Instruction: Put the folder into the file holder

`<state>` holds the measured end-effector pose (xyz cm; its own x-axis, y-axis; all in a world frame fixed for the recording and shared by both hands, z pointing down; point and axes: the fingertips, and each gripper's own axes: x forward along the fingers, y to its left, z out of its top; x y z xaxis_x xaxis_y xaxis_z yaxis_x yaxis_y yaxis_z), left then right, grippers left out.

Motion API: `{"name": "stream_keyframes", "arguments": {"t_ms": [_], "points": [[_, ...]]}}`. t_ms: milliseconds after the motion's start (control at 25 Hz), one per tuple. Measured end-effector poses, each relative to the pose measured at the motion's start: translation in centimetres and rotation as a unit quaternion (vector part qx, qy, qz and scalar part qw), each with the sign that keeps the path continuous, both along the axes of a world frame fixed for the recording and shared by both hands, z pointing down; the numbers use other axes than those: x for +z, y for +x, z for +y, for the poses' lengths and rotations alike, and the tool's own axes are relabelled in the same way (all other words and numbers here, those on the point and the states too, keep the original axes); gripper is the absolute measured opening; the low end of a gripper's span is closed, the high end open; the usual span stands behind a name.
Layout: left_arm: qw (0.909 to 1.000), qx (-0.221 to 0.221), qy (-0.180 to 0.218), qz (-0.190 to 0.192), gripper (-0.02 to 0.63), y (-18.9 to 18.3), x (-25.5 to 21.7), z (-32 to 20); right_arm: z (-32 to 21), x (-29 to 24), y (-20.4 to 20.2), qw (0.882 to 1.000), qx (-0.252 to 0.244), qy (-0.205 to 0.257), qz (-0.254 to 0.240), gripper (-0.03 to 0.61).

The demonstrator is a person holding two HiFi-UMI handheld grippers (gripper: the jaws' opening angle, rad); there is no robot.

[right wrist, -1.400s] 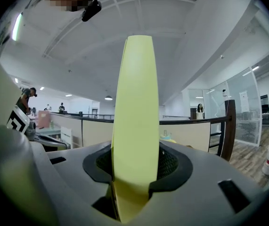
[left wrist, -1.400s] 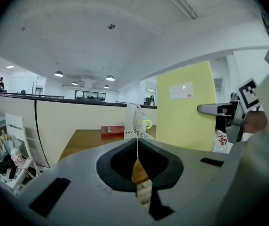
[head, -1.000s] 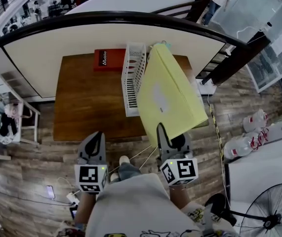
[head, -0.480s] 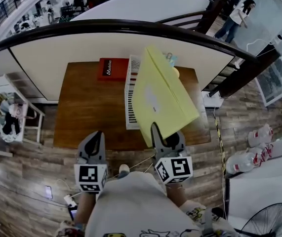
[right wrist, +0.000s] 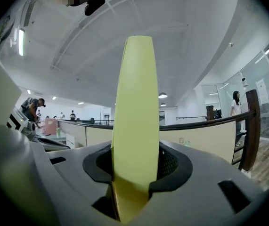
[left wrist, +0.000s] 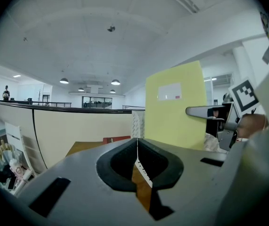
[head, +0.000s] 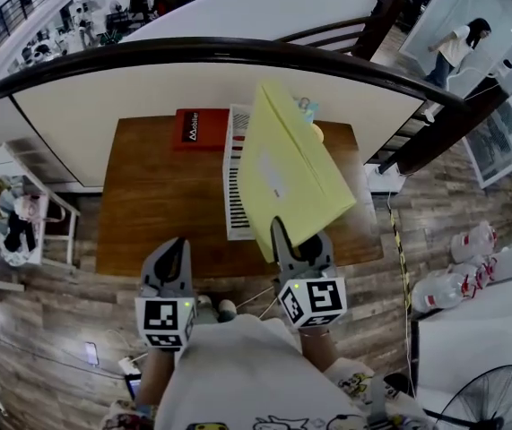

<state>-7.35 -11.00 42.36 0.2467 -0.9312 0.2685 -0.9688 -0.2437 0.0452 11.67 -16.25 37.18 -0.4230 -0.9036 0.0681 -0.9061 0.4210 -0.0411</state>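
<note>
A big yellow folder (head: 287, 173) stands on edge, tilted, with its lower corner clamped in my right gripper (head: 289, 243). In the right gripper view the folder (right wrist: 134, 126) fills the gap between the jaws of the right gripper (right wrist: 134, 168). The white slotted file holder (head: 235, 182) lies on the brown table (head: 157, 186), and the folder hangs over its right side. My left gripper (head: 173, 256) hovers at the table's near edge, shut and holding nothing. The left gripper view shows the left gripper (left wrist: 137, 142), the folder (left wrist: 176, 107) and the file holder (left wrist: 136, 124) ahead.
A red box (head: 200, 129) lies at the table's back, left of the file holder. Behind the table runs a low wall with a curved black railing (head: 238, 47). Water bottles (head: 471, 249) and a fan (head: 498, 401) are on the floor at right.
My right gripper has carried the folder to the left, so that it now overlaps the file holder's right side. The left gripper has hardly shifted in the picture.
</note>
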Motion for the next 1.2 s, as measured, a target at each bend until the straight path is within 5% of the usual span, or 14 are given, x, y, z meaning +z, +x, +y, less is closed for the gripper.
{"name": "stream_keyframes", "arguments": {"t_ms": [1200], "points": [[0.9982, 0.056, -0.015, 0.013, 0.006, -1.6, 1.5, -4.5, -6.8, 0.4, -3.4, 0.999, 0.05, -0.002, -0.018, 0.166]]}}
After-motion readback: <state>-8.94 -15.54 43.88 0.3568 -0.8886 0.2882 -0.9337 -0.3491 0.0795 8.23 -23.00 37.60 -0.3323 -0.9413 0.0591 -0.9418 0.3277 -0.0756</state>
